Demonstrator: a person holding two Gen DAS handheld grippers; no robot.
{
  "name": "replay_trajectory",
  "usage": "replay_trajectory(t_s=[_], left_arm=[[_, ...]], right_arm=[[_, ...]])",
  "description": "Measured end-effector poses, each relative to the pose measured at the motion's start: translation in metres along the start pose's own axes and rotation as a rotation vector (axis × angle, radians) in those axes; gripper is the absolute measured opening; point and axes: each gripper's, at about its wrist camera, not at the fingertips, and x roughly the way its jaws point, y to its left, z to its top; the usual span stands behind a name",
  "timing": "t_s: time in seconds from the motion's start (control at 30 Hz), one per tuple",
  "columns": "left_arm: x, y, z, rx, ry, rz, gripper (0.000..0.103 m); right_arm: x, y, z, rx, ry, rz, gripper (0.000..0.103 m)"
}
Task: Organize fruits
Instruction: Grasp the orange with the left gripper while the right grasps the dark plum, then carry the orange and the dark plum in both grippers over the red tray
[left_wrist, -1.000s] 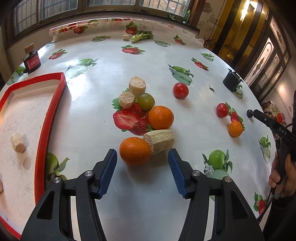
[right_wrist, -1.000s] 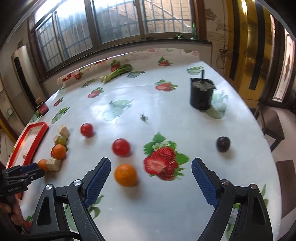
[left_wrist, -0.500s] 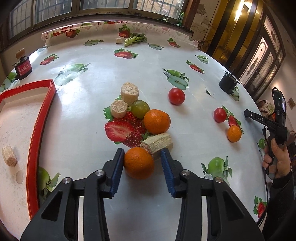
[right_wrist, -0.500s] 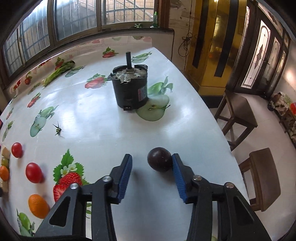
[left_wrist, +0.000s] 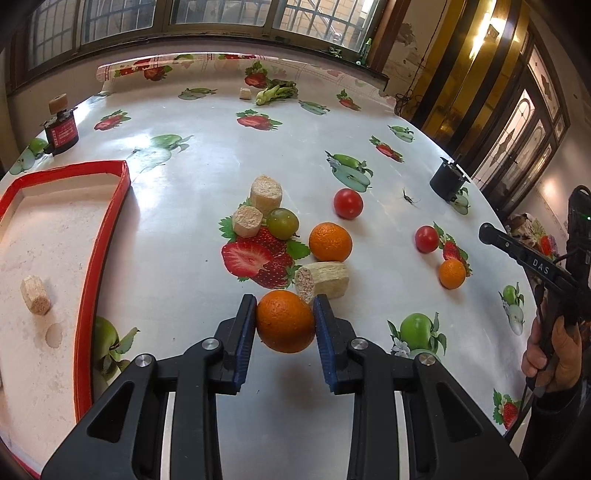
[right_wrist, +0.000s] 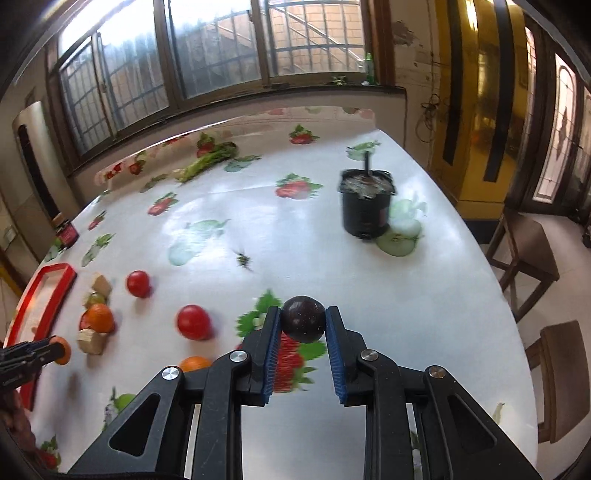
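While most of the fruit is not sorted yet, two pieces are now held. The left gripper (left_wrist: 285, 320) has squeezed its blue pads onto an orange (left_wrist: 285, 320), near the close edge of the table (left_wrist: 207, 177). The right gripper (right_wrist: 303, 325) is tight on a dark plum (right_wrist: 303, 324), out toward the table's right edge. I think both fruits are just off the table top, but I cannot be sure. The red tray (left_wrist: 110, 229) sits at the left edge, and it looks like the place the fruit should go. Only a tan chunk (left_wrist: 35, 300) lies in it, so no fruit is put away. Left to pick up are a second orange (left_wrist: 330, 242), a small orange (left_wrist: 452, 273), two red tomatoes (left_wrist: 348, 203) (left_wrist: 426, 239) and a green tomato (left_wrist: 282, 222). A tan log (left_wrist: 323, 280) lies just behind the held orange and could get bumped when it is lifted. Two more tan chunks (left_wrist: 266, 192) (left_wrist: 248, 221) sit beside the green tomato. A black pot (right_wrist: 366, 202) stands near the far right edge, well away from the plum. A small red jar (left_wrist: 61, 133) is by the far left edge, and some greens (left_wrist: 277, 94) lie at the far end.
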Motion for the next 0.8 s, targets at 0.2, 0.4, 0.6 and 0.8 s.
replay_trajectory(t_s=[0.2, 0.4, 0.6, 0.8], left_arm=[[-0.017, 0.007, -0.004, -0.017, -0.029, 0.026, 0.028], [-0.035, 0.021, -0.008, -0.051, -0.057, 0.057, 0.028], [-0.052, 0.035, -0.011, -0.077, -0.084, 0.088, 0.028], [-0.069, 0.049, -0.013, -0.099, -0.11, 0.123, 0.028]], right_arm=[[-0.003, 0.067, -0.007, -0.103, 0.016, 0.115, 0.025], [-0.003, 0.109, -0.013, -0.159, 0.034, 0.186, 0.025], [-0.006, 0.143, -0.014, -0.204, 0.039, 0.244, 0.025], [-0.007, 0.179, -0.016, -0.249, 0.047, 0.307, 0.025]])
